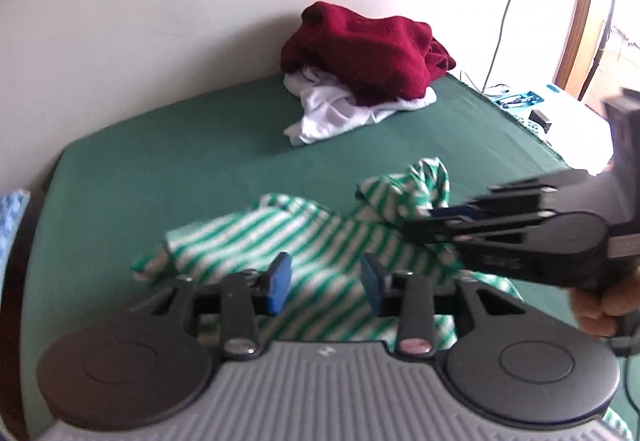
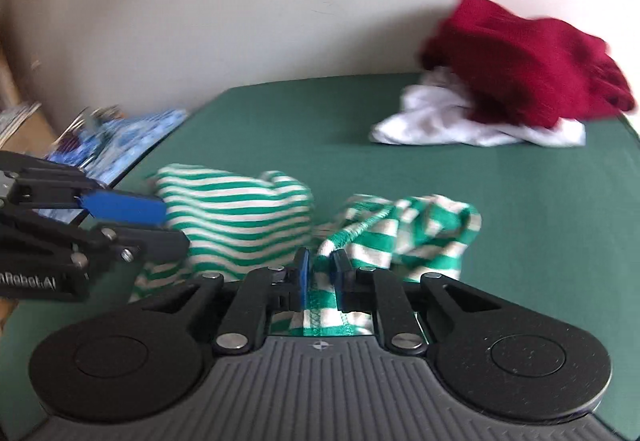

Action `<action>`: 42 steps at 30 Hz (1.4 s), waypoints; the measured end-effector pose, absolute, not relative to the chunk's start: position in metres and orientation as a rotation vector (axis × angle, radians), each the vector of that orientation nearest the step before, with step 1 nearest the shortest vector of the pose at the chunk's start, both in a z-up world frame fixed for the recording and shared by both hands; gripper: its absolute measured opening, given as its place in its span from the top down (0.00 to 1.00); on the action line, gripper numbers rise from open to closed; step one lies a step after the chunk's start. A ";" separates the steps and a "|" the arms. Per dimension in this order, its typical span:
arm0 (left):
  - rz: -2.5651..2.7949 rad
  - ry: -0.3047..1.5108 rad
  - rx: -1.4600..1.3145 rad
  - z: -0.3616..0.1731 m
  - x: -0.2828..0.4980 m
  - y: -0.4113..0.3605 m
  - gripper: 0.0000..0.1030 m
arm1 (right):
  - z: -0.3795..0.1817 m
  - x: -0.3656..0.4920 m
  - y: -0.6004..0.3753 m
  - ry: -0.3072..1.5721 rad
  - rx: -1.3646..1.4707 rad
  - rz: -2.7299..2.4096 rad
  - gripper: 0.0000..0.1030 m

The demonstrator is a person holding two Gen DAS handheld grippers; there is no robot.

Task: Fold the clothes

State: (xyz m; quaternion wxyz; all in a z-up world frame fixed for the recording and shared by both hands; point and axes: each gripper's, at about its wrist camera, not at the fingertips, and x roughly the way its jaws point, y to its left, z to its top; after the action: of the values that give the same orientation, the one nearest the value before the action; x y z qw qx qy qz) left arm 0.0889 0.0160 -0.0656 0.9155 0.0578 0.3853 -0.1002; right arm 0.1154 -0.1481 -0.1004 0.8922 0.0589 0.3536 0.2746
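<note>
right gripper jaws pinching hem of striped shirt, so we hold an edge to spread it | left gripper jaws spread above shirt, nothing held | shirt crumpled on green table, near edge | red sweater and white garment piled far side, out of our way
</note>
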 end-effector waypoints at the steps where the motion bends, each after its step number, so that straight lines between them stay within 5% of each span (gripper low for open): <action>1: -0.216 0.795 0.123 -0.066 0.094 0.015 0.57 | -0.102 0.117 -0.159 0.743 0.172 0.560 0.76; 2: -0.228 0.797 0.125 -0.067 0.098 0.014 0.55 | -0.104 0.117 -0.170 0.754 0.220 0.553 0.64; 3: -0.241 0.798 0.131 -0.069 0.104 0.011 0.54 | -0.105 0.118 -0.181 0.765 0.268 0.546 0.62; 8: -0.292 0.830 0.112 -0.080 0.144 -0.005 0.59 | -0.118 0.110 -0.193 0.807 0.404 0.628 0.72; 11: -0.322 0.855 0.114 -0.089 0.169 -0.018 0.66 | -0.127 0.101 -0.177 0.839 0.408 0.682 0.72; 19: -0.346 0.911 0.189 -0.117 0.193 -0.034 0.66 | -0.115 0.110 -0.208 0.745 0.464 0.503 0.69; 25: -0.386 0.915 0.130 -0.120 0.195 -0.026 1.00 | -0.123 0.157 -0.223 0.753 0.591 0.394 0.67; 29: -0.410 0.927 0.042 -0.121 0.199 -0.017 1.00 | -0.137 0.181 -0.209 0.824 0.583 0.415 0.68; 31: -0.404 0.927 0.022 -0.122 0.199 -0.013 1.00 | -0.137 0.185 -0.204 0.826 0.558 0.414 0.84; 34: -0.363 0.918 0.068 -0.124 0.196 -0.010 1.00 | -0.134 0.177 -0.204 0.794 0.483 0.344 0.92; 40: -0.414 0.909 0.095 -0.118 0.193 -0.004 0.99 | -0.143 0.176 -0.201 0.788 0.466 0.344 0.91; 42: -0.457 0.887 0.106 -0.111 0.193 -0.007 0.86 | -0.140 0.175 -0.204 0.770 0.487 0.348 0.86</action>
State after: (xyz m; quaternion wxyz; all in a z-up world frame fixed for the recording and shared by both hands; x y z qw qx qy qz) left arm 0.1931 -0.0071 -0.1113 0.8768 0.0510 0.4250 -0.2189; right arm 0.1750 -0.2044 -0.1402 0.8834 0.2341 0.3697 0.1674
